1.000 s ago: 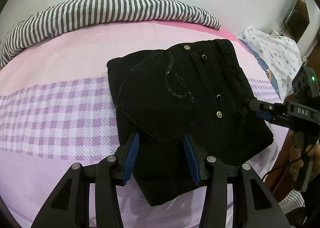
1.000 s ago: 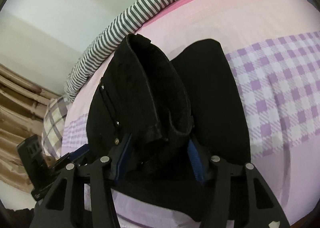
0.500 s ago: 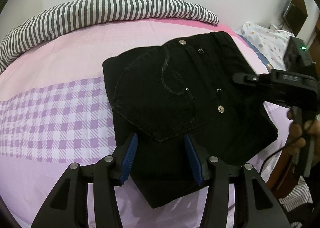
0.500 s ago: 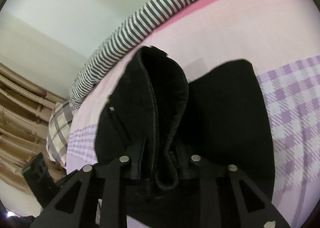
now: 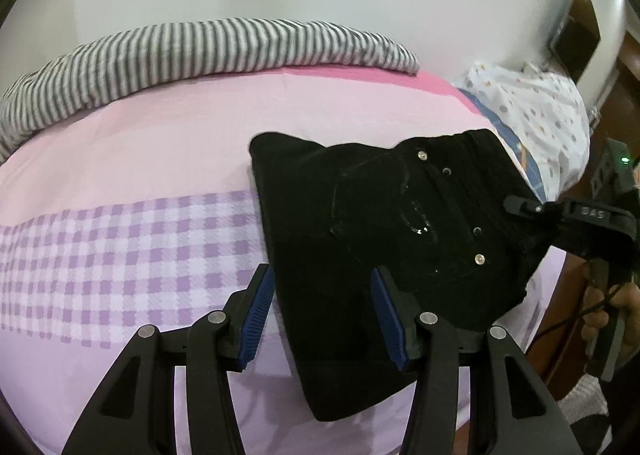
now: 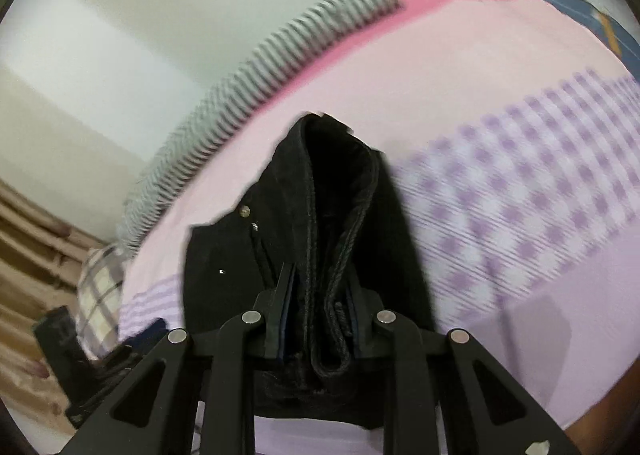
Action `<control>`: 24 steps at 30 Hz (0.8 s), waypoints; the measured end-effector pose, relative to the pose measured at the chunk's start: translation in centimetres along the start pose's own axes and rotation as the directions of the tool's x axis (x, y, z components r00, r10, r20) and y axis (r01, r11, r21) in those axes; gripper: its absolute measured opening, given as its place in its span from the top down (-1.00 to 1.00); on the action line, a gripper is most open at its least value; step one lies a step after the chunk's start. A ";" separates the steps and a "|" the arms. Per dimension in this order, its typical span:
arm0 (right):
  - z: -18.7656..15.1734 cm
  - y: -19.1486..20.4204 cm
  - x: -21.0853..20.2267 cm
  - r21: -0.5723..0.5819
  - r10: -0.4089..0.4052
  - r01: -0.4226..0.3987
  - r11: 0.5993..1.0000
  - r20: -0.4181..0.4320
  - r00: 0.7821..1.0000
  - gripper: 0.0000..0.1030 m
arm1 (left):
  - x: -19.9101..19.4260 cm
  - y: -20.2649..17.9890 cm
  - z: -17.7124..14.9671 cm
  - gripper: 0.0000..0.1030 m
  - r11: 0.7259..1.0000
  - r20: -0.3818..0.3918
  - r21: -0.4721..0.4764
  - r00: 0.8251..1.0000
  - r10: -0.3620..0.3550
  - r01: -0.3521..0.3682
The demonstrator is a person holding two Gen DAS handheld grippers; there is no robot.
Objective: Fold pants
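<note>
The folded black pants (image 5: 384, 255) are seen on the bed (image 5: 140, 159), their waistband edge pinched by the closing right gripper (image 6: 318, 305), while the left gripper (image 5: 322, 315), jaws apart and empty, hovers over their near left edge.

The left wrist view looks steeply down its fingers from close above the pants (image 5: 384, 239) on the bed (image 5: 160, 151). The right wrist view faces them from the opposite edge, closer still; both share the striped blanket (image 6: 280, 43).
</note>
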State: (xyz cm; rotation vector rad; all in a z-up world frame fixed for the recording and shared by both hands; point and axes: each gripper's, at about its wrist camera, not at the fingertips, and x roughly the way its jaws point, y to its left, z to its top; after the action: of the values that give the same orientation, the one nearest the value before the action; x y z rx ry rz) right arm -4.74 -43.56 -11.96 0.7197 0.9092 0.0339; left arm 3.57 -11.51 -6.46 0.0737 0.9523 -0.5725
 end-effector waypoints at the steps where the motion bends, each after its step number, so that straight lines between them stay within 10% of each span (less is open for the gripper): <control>1: -0.2 -0.6 0.1 0.024 0.009 -0.008 1.000 -0.005 1.000 0.62 | 0.4 -0.3 -0.1 0.00 1.000 -0.012 0.011 1.000 0.008 -0.007; 11: -0.7 -2.6 0.6 0.058 -0.032 0.034 0.998 -0.039 0.999 0.30 | 3.9 -2.1 -1.1 -0.03 0.994 -0.106 0.100 0.993 0.061 -0.050; 24: 1.0 1.6 -2.3 -0.109 -0.201 0.209 0.972 0.085 0.976 0.04 | 2.4 -3.8 0.4 -0.04 0.979 -0.022 0.164 0.992 0.128 -0.123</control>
State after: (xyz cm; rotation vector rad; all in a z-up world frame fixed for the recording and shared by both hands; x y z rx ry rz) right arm -5.03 -43.64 -9.03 0.5117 0.8999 -0.1207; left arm 3.11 -15.89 -7.40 0.2881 0.9237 -0.5327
